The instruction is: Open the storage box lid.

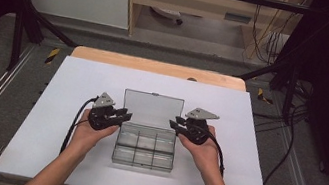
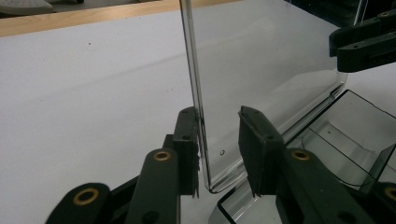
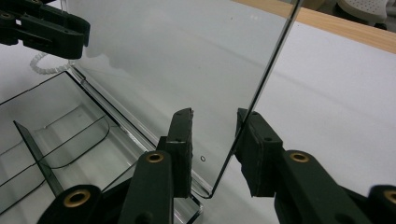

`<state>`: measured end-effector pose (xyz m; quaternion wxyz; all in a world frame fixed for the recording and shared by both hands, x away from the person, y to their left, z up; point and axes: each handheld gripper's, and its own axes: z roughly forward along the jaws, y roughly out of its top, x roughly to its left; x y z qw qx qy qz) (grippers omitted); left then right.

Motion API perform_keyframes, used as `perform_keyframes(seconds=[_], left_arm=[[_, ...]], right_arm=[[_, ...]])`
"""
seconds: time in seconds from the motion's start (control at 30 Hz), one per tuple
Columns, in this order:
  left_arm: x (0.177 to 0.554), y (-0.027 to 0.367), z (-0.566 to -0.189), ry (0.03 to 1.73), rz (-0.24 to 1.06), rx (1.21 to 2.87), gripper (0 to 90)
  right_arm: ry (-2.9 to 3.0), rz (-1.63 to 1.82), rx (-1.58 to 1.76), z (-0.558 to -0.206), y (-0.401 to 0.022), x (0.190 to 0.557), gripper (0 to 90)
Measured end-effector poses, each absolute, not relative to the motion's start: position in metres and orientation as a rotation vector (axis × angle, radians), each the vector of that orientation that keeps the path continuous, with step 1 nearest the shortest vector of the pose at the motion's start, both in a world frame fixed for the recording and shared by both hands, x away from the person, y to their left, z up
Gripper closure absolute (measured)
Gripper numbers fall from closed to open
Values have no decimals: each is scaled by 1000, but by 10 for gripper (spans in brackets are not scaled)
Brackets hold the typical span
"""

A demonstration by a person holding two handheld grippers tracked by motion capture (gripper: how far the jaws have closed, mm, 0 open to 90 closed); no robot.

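A clear plastic compartment box (image 1: 145, 145) sits mid-table with its lid (image 1: 152, 108) standing upright at the back. My left gripper (image 1: 124, 114) is at the lid's left lower corner. In the left gripper view the jaws straddle the lid's edge (image 2: 198, 93); the gripper (image 2: 218, 140) is open, with one pad against the edge and the other well apart. My right gripper (image 1: 175, 123) is at the lid's right lower corner. It (image 3: 215, 135) also stands open astride the lid (image 3: 177, 60), whose edge touches only one pad. The box's several compartments (image 3: 56, 135) look empty.
The box rests on a white board (image 1: 78, 83) laid over a wooden table (image 1: 156, 66). Black frame legs stand at the far left and right. Cables (image 1: 288, 159) lie on the floor to the right of the table.
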<state>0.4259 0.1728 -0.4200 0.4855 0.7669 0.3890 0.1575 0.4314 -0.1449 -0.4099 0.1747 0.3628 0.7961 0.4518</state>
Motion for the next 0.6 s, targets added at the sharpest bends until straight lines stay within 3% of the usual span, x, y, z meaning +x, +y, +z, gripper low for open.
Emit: perform_keyframes(seconds=[0.6], left_arm=[[432,170,-424,992,351,1851,645]], right_arm=[[2250,1292,1072,-415,-144,438,626]])
